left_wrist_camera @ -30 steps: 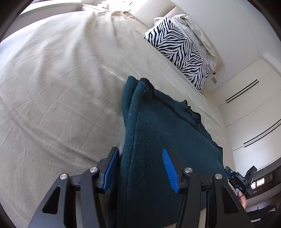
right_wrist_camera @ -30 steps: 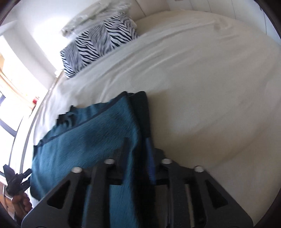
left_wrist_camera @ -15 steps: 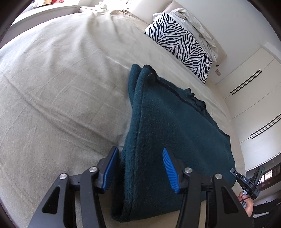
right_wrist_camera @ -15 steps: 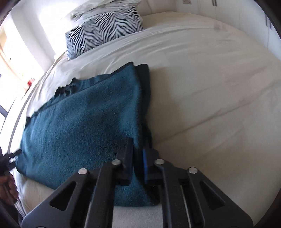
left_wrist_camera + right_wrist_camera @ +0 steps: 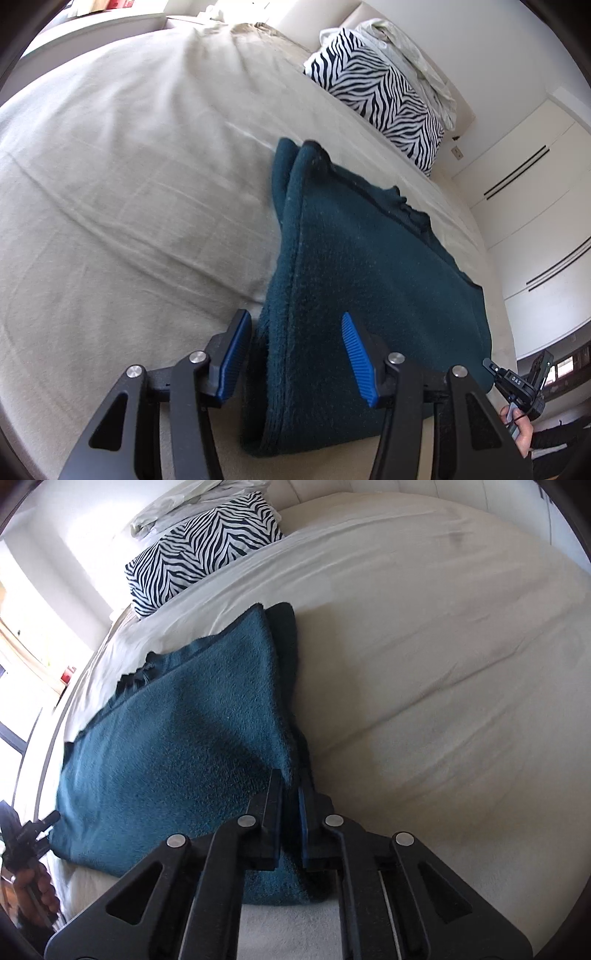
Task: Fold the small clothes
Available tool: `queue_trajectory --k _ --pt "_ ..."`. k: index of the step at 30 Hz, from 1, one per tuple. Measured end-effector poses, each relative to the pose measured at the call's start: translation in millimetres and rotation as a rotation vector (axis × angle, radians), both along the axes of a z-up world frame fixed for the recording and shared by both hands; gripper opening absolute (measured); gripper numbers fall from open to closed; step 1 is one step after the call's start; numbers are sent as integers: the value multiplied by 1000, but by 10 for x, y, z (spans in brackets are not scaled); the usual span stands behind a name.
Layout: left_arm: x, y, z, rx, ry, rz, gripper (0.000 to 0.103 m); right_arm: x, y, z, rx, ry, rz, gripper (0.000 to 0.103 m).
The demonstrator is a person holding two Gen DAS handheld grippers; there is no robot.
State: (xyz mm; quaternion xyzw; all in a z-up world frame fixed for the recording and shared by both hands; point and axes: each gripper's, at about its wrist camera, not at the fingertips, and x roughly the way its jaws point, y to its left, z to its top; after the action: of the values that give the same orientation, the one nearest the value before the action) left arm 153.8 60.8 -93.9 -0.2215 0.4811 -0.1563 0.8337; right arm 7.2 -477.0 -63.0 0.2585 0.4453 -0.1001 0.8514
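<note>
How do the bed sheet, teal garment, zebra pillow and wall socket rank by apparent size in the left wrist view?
1. bed sheet
2. teal garment, though nearness to the camera enlarges it
3. zebra pillow
4. wall socket
</note>
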Motion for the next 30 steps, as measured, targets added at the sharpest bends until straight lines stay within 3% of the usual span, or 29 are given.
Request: queue_trajectory --k 2,4,6,9,12,14,16,19,23,27,30 --pt "-60 45 131 17 -38 22 54 -75 -24 120 -55 -5 -52 41" --pt "-92 30 271 52 -77 18 54 -180 -2 322 -116 -73 -108 52" --pt "-98 -84 435 110 -128 -8 54 -156 80 495 -102 -157 -80 52" --pt "-9 -404 557 181 -172 -85 56 200 342 572 63 -219 51 52" --pt "168 -767 479 259 -169 -128 58 711 794 495 241 -272 227 52" --pt "326 -1020 323 402 -138 -141 58 1011 1056 393 279 -242 264 52" --pt "435 -1154 129 483 -93 -158 58 1345 1288 158 398 -174 335 52" --pt "427 -1191 66 514 -102 -160 60 1552 1353 -167 407 -93 298 48" --pt "424 -1157 50 502 -100 -171 61 1420 1071 -265 510 -186 240 43" --pt "429 -1157 31 504 -104 -180 62 1120 557 -266 466 -233 111 39" --pt "406 -1165 40 505 -104 -178 62 855 155 -206 377 -204 -61 36"
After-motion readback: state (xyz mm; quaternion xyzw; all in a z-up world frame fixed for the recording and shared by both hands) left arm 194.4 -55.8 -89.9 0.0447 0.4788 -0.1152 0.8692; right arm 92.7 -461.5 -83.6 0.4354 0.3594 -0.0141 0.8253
